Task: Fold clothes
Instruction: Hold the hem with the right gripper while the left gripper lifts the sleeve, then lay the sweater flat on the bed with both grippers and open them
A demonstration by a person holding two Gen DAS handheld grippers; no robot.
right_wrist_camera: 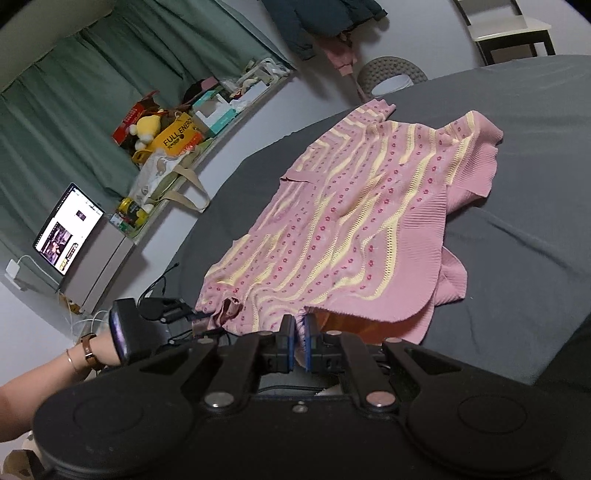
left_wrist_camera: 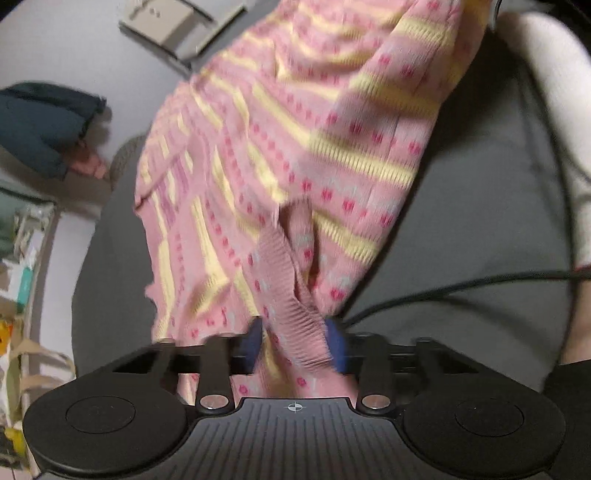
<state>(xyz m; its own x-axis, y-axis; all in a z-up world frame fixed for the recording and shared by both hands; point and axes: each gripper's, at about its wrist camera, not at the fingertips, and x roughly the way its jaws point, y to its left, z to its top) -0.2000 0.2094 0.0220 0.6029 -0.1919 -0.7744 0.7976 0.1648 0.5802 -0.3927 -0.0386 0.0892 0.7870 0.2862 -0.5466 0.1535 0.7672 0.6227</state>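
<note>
A pink knitted sweater [right_wrist_camera: 343,221] with yellow stripes and small red flowers lies spread on a dark grey bed [right_wrist_camera: 517,155]. My right gripper [right_wrist_camera: 300,339] is shut on its near edge, the cloth pinched between the blue pads. In the left wrist view the same sweater [left_wrist_camera: 295,147] fills the frame, lifted and blurred. My left gripper [left_wrist_camera: 297,345] is shut on a ribbed pink band [left_wrist_camera: 295,302] of it. The left gripper [right_wrist_camera: 177,314] also shows in the right wrist view, at the sweater's near left corner, held by a person's hand [right_wrist_camera: 99,350].
A black cable [left_wrist_camera: 461,284] crosses the grey bed [left_wrist_camera: 480,221]. Beside the bed stand a laptop [right_wrist_camera: 68,229] on a low cabinet, a shelf with boxes and a yellow plush toy [right_wrist_camera: 147,129], green curtains [right_wrist_camera: 74,92], a round stool [right_wrist_camera: 391,74] and hanging dark clothes [right_wrist_camera: 317,22].
</note>
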